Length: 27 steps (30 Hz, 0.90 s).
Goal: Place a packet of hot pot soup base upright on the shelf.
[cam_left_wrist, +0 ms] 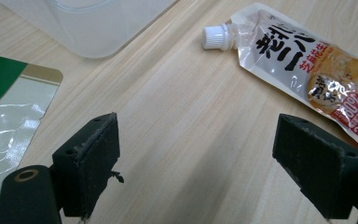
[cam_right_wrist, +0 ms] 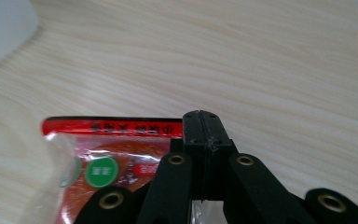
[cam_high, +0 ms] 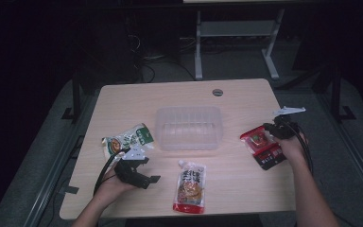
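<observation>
Clamping on the near edge of the flat red-and-black plastic food packet, the right claw has its two black jaws pressed together, with a sliver of the packet's clear film caught between them in the right gripper view. That packet lies flat on the pale wooden bench, stretching away from the claw's tips and off to their left, its red top strip just beyond them. In the high view the right claw sits at the packet's far end, near the bench's right edge. The left claw is released, its jaws spread wide over bare wood with nothing between them. Ahead of it and to its right lies a white-and-red spouted pouch with a white screw cap, close to the right jaw but apart from it. To its left lies a green-and-white foil sachet, beside the left jaw. Straight ahead of it, farther off, stands a clear rectangular plastic tub.
</observation>
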Available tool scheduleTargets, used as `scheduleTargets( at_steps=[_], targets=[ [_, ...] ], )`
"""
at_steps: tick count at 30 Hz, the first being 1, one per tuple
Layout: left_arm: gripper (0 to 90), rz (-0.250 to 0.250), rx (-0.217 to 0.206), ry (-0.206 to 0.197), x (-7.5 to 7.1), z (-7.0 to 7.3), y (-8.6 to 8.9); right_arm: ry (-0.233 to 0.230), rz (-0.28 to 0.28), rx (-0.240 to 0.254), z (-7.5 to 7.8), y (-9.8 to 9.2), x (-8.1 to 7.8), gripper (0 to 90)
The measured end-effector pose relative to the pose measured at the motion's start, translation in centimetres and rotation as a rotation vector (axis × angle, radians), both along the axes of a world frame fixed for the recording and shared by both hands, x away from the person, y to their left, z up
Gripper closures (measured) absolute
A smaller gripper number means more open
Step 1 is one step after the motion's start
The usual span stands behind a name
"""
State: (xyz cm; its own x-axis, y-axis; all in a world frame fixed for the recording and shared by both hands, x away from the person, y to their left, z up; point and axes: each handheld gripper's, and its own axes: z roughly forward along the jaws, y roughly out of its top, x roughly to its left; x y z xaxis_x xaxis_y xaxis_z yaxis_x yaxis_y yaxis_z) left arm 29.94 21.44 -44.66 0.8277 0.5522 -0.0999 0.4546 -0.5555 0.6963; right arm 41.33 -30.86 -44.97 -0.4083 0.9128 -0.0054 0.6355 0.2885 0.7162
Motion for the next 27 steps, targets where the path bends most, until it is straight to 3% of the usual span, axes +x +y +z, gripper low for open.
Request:
scheduleTargets(
  at_steps=[13,18,27],
  targets=[
    [14.3,-0.014,-0.01,0.012,-0.1,0.0,-0.3,0.023,0.023,-0.016,-0.7,-0.1,-0.4,90.0],
    [14.3,-0.031,-0.002,0.012,0.0,-0.1,-0.3,0.03,0.058,-0.009,-0.8,0.3,-0.4,90.0],
    [14.3,-0.028,-0.022,0.018,-0.1,-0.1,-0.5,0.031,0.141,-0.015,-0.8,1.3,-0.6,90.0]
  ],
)
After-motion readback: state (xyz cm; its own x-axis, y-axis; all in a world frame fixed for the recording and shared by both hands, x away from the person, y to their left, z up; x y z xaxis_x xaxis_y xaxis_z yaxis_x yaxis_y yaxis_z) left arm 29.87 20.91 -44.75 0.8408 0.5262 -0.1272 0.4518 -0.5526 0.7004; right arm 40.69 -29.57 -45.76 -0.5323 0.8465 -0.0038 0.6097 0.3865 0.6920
